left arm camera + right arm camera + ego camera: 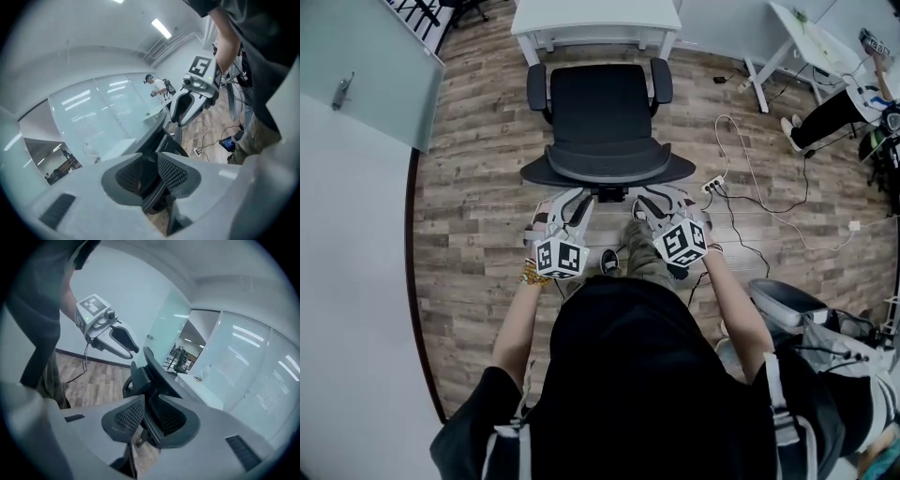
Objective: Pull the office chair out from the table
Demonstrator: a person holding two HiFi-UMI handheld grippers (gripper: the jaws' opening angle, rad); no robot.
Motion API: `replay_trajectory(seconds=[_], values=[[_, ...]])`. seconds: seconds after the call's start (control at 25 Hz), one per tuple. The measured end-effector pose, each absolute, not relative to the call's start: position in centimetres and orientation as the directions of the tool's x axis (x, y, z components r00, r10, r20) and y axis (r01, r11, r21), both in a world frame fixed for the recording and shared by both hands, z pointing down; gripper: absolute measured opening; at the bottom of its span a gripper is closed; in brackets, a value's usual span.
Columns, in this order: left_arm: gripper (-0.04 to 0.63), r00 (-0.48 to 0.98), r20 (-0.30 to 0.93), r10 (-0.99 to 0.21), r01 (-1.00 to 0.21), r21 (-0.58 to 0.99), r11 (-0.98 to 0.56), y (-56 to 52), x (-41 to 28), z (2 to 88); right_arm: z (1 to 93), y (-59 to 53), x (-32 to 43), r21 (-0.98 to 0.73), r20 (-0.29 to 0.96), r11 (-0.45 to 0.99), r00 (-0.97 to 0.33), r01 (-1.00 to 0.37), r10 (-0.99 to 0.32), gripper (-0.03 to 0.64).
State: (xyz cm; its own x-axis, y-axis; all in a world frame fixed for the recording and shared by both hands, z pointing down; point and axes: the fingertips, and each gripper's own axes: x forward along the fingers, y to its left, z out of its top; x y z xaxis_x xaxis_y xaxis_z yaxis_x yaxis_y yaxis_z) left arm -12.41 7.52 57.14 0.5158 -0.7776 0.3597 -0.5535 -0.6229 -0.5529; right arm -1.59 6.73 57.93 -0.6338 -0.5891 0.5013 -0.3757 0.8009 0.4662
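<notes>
Room: office with wood-plank floor (478, 150); frosted glass partition (366, 66) at the left; white surface (595, 19) along the far side.

Office chair (600, 108): black, with armrests. Stands on the floor facing the surface, seat front at the surface's near edge, backrest towards the wearer.

Left claw (577, 199): partly open. In the left gripper view its mesh pads (174, 174) stand apart, and the backrest rim (609, 175) runs through the gap. Placed at the left part of the rim.

Right claw (654, 199): partly open, to much the same width. Its pads (125, 417) also straddle the rim, at the right part, with the dark backrest edge lying between them.

Marker cubes (560, 255): one on each claw, facing up.

Other items: power strip (712, 186) with trailing cables, on the floor right of the chair; second white table (811, 42) at the far right, with a person (834, 108) beside it, cut off by the frame edge.

Hidden or unclear: the chair base, under the backrest and seat. The wearer's dark top fills the lower middle of the head view. The exact contact of pads and rim is hard to make out in the wide-angle views.
</notes>
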Motion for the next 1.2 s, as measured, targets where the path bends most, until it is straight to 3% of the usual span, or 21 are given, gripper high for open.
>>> replay_trajectory(seconds=[0.2,0.36,0.52,0.76,1.2], values=[[0.100,0.530,0.209,-0.822,-0.612,-0.576,-0.541,6.5,-12.1,51.2,51.3,7.1,-3.6,0.557,0.323,0.737,-0.718,-0.383,-0.617,0.057],[0.095,0.470,0.032,-0.882,-0.811,-0.378,-0.446,4.1,-13.7,46.5,46.6,5.1,-4.3,0.483,0.159,0.682,-0.711,-0.549,-0.685,0.043],[0.071,0.369,-0.079,-0.926,-0.890,-0.317,-0.328,1.7,-14.9,43.2,44.0,2.5,-4.3,0.403,0.051,0.604,-0.642,-0.688,-0.765,0.028],[0.043,0.305,-0.121,-0.945,-0.921,-0.289,-0.261,0.6,-14.6,41.9,44.2,1.4,-4.7,0.426,0.041,0.551,-0.593,-0.717,-0.804,0.006],[0.038,0.324,-0.096,-0.941,-0.918,-0.274,-0.288,0.2,-13.8,42.9,44.9,1.1,-4.9,0.407,0.048,0.550,-0.583,-0.730,-0.811,0.005]])
